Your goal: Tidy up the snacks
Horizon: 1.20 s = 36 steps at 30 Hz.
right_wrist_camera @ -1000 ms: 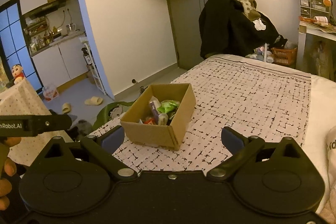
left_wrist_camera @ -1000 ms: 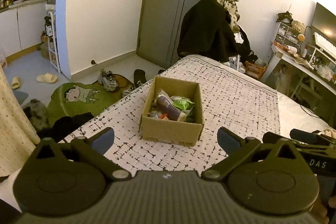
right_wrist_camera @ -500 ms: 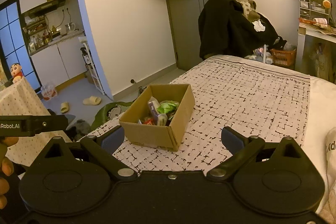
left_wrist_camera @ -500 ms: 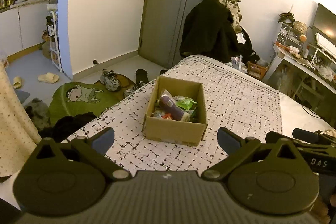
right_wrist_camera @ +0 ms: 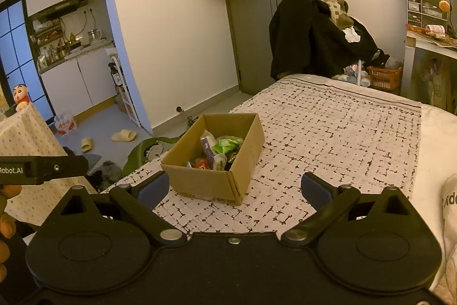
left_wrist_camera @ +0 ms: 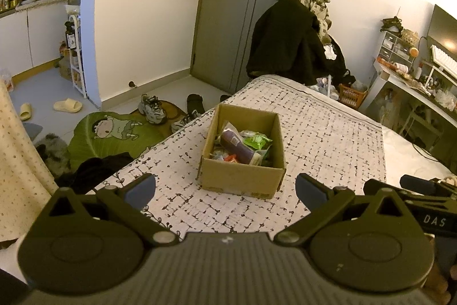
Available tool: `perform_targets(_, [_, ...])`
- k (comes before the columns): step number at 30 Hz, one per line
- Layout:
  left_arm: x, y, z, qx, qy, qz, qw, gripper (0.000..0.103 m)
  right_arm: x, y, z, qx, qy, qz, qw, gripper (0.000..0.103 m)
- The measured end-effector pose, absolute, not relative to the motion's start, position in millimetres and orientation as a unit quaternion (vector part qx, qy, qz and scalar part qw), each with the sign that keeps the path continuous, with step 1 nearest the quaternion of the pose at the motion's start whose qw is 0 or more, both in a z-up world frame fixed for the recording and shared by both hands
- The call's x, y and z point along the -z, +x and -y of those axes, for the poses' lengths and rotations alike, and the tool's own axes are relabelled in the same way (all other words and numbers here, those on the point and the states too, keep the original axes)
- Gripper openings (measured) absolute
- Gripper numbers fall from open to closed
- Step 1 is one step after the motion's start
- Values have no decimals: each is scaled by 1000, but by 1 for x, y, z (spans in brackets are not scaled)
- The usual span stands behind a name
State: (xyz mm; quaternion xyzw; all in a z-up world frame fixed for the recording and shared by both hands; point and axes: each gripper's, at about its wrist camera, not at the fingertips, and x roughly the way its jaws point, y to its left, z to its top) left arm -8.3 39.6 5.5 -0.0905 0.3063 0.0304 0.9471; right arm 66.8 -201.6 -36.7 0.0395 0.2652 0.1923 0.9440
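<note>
Now both the left gripper (left_wrist_camera: 225,187) and right gripper (right_wrist_camera: 233,186) gape empty before a square cardboard box (left_wrist_camera: 242,156) of crinkly snack packets (left_wrist_camera: 242,143).

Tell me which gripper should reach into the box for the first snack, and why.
Left, probably. The box sits nearly centred between the left gripper's open jaws, its purple packet facing it. From the right gripper, also open and empty, the box lies off to the left.

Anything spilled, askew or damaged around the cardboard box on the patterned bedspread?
Nothing stands out. The open brown cardboard box sits upright on the black-and-white patterned bedspread, with the purple packet, green packet and other snacks all inside. Left gripper and right gripper are open, holding nothing.
</note>
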Motion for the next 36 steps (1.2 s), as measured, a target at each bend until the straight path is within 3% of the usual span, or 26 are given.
perform_targets(36, [-9, -9, -29, -29, -84, -301, 949, 103, 38, 67, 202, -194, 44, -269, 942, 99])
